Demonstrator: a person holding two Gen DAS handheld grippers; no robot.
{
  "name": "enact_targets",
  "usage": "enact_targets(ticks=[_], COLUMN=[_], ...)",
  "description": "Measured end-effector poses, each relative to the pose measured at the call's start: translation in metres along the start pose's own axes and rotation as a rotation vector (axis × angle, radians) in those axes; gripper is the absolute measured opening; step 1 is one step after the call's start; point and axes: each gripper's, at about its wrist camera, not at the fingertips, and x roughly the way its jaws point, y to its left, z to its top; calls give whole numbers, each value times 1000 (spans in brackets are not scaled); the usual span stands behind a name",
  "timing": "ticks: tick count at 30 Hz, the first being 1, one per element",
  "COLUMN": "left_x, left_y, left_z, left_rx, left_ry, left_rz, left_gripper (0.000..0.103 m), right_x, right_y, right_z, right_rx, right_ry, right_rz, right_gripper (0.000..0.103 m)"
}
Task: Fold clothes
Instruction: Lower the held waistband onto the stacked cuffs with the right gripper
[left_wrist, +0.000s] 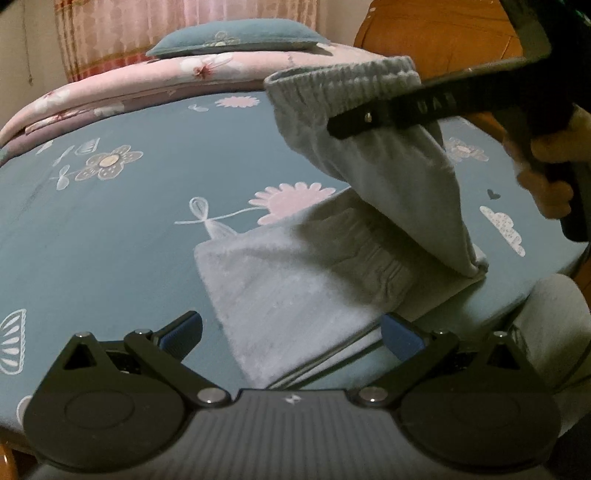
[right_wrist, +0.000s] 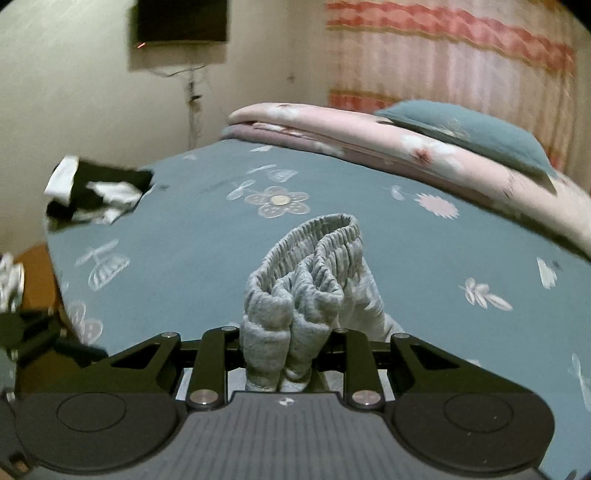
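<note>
A light grey garment with an elastic waistband (left_wrist: 295, 288) lies partly flat on the teal flowered bed sheet (left_wrist: 129, 229). Its waistband end (left_wrist: 332, 88) is lifted off the bed. My right gripper (left_wrist: 354, 122) comes in from the upper right and is shut on that end. In the right wrist view the bunched waistband (right_wrist: 317, 251) is pinched between the jaws of the right gripper (right_wrist: 284, 354), and the cloth hides the pads. My left gripper (left_wrist: 291, 332) stands open low over the flat part, with nothing pressed between its blue pads (left_wrist: 184, 332).
A folded pink floral quilt (right_wrist: 369, 129) and a teal pillow (right_wrist: 461, 125) lie at the far side of the bed. Black and white clothes (right_wrist: 96, 192) sit at the bed's left corner. A hand (left_wrist: 546, 177) holds the right gripper. A wooden headboard (left_wrist: 424, 33) stands behind.
</note>
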Motion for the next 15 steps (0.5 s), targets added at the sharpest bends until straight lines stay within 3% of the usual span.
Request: enact_targets(ticks=[7,15], left_x=[7,11], left_y=[1,5], left_z=[-10,-17], left_rx=[11,-12], left_ry=[24,42], left_rz=[22,19], left_gripper=[102,102], right_x=[24,53], right_y=[48,78], right_z=[-19,-43], right_rx=[-204,-353], right_ry=[50,105], right_rz=[-4,-10], right_gripper=[29,29])
